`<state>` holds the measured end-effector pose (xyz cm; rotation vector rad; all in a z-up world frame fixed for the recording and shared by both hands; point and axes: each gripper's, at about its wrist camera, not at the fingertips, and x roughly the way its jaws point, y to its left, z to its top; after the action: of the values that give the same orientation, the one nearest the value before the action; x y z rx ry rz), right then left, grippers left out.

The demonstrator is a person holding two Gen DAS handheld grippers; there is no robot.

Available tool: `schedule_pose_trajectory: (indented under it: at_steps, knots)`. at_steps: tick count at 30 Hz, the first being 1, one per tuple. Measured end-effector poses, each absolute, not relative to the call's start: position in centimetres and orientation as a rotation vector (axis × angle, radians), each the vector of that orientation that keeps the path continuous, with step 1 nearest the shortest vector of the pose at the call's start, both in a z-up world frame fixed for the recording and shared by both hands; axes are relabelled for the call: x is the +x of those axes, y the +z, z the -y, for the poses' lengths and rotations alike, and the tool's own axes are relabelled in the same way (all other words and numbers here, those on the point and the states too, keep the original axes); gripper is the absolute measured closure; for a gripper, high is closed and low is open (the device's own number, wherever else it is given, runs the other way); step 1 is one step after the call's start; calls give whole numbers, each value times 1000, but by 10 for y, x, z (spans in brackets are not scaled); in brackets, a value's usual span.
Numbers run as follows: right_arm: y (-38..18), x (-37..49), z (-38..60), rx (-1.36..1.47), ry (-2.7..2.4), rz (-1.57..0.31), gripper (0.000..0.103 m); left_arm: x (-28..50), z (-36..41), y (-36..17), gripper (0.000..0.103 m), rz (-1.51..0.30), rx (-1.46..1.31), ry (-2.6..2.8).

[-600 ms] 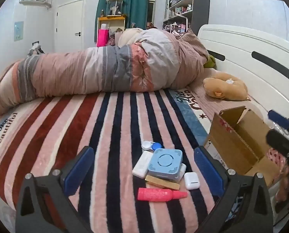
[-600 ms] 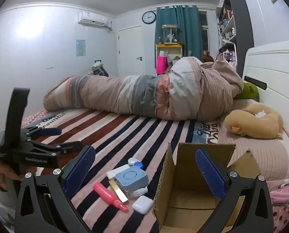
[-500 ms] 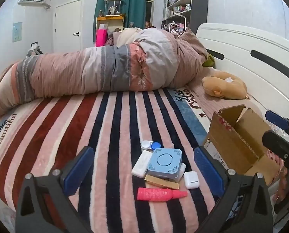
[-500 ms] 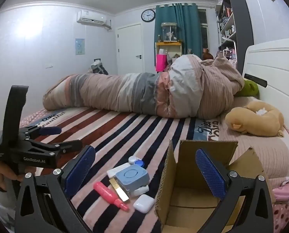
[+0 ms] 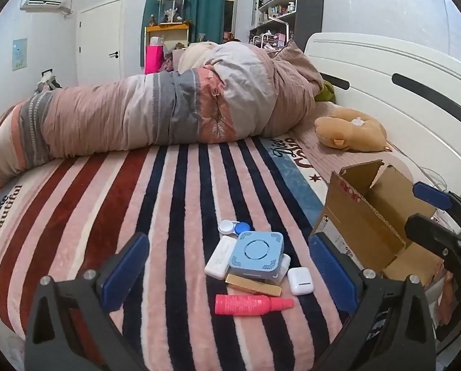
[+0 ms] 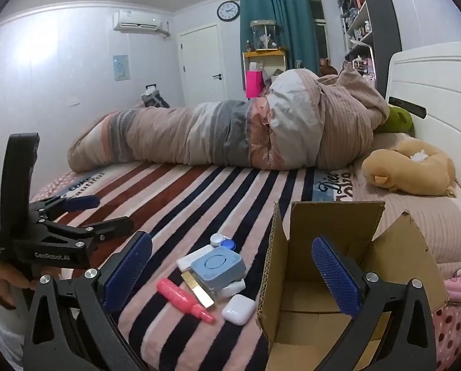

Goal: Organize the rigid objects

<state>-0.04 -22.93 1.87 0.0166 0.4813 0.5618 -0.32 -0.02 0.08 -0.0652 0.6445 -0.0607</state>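
A small pile lies on the striped blanket: a blue square box (image 5: 257,256) (image 6: 217,267), a pink bottle (image 5: 251,304) (image 6: 184,299), a white earbud case (image 5: 300,280) (image 6: 238,308), a gold bar (image 5: 252,284), a white flat case (image 5: 220,257) and a contact lens case (image 5: 234,227) (image 6: 223,241). An open cardboard box (image 5: 374,219) (image 6: 338,281) stands to their right. My left gripper (image 5: 229,267) is open and empty, just short of the pile; it also shows in the right wrist view (image 6: 97,213). My right gripper (image 6: 232,273) is open and empty, in front of the pile and the box; it also shows in the left wrist view (image 5: 428,207).
A rolled duvet (image 5: 156,114) lies across the back of the bed. A tan plush toy (image 5: 351,130) rests by the white headboard (image 5: 400,86). The bed's front edge runs just below both grippers.
Both views have shifted slightly; the pile and the box sit a touch higher in the frames. Nothing was taken hold of or moved on the bed.
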Motion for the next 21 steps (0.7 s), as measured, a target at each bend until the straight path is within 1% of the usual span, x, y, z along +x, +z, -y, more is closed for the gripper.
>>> schedule_pose_trajectory:
  at_steps: [21]
  knots:
    - [15,-1,234,40,564,-481,0,-8,1,-1,1,-648,-70,-63]
